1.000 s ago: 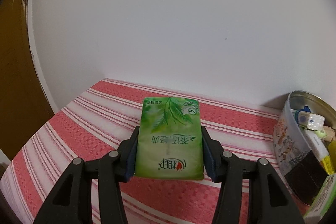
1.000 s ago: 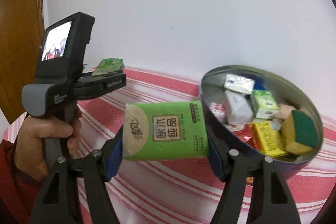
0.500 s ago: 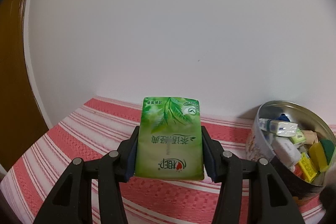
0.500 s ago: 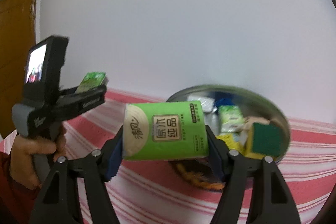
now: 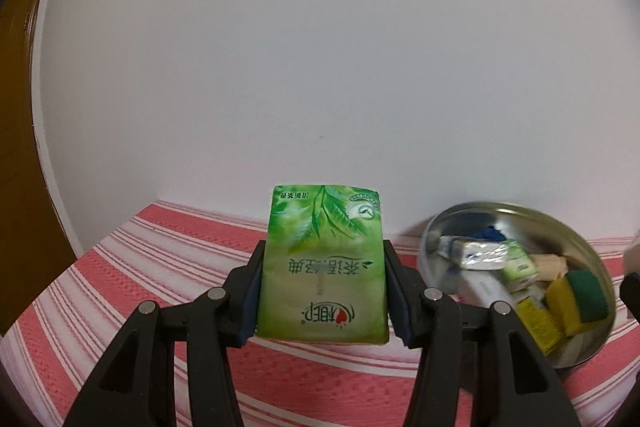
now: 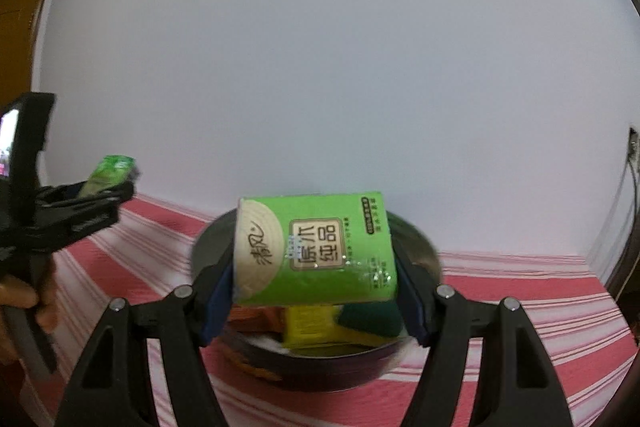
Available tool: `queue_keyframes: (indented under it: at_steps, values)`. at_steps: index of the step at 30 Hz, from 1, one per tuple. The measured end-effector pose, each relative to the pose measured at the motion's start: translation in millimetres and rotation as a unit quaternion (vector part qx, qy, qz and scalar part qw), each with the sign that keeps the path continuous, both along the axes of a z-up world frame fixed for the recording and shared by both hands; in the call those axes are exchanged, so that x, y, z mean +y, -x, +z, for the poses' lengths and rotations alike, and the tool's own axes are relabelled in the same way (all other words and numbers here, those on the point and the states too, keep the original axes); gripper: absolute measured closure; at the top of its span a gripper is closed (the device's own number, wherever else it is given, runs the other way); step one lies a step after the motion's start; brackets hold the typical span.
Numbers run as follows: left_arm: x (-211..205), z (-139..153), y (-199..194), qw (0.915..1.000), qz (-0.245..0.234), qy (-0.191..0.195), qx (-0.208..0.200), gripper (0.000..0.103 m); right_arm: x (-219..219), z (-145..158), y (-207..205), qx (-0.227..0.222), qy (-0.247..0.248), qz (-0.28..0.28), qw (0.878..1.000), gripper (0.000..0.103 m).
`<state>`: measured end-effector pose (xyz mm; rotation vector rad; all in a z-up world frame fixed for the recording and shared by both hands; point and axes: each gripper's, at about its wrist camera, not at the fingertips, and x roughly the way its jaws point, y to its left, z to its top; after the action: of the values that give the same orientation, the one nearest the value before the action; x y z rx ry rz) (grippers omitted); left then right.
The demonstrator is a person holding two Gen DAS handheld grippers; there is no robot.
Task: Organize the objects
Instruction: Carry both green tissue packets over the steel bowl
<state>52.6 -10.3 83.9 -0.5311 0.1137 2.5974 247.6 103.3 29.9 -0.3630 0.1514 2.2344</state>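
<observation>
My left gripper (image 5: 323,291) is shut on a green tissue pack with a leaf print (image 5: 323,263), held above the red-and-white striped cloth. The round metal tin (image 5: 444,227) stands to its right, holding several small packs and a yellow-green sponge (image 5: 576,299). My right gripper (image 6: 316,291) is shut on a green tissue pack with a beige end (image 6: 316,251), held above and in front of the tin (image 6: 204,251), hiding most of its contents. The left gripper (image 6: 108,183) with its pack shows at the left of the right wrist view.
The striped tablecloth (image 5: 132,267) covers the table up to a white wall. A brown door (image 5: 16,147) stands at the far left. A cable (image 6: 630,163) hangs on the wall at the far right.
Both grippers have risen and swung. The tin has moved from the right edge further into the left view, and in the right view it has slid behind the held pack. Both grips are unchanged.
</observation>
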Motion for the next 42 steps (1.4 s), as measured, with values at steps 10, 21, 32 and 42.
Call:
queue_keyframes:
  at_steps: [10, 21, 32, 42]
  values:
    - [57, 10, -36, 0.9989, -0.045, -0.002, 0.010, 0.048, 31, 4, -37, 0.016, 0.005, -0.052, 0.999, 0.033]
    - [115, 13, -64, 0.9950, -0.098, 0.005, 0.016, 0.048, 45, 1, -56, 0.034, 0.034, -0.082, 0.995, 0.033]
    - [134, -4, -49, 0.9929, -0.116, 0.017, -0.018, 0.048, 42, -2, -60, 0.041, 0.034, -0.096, 0.994, 0.033]
    - [128, -8, -25, 0.9927, -0.111, 0.011, -0.045, 0.048, 32, -1, -48, 0.022, 0.008, -0.121, 0.992, 0.032]
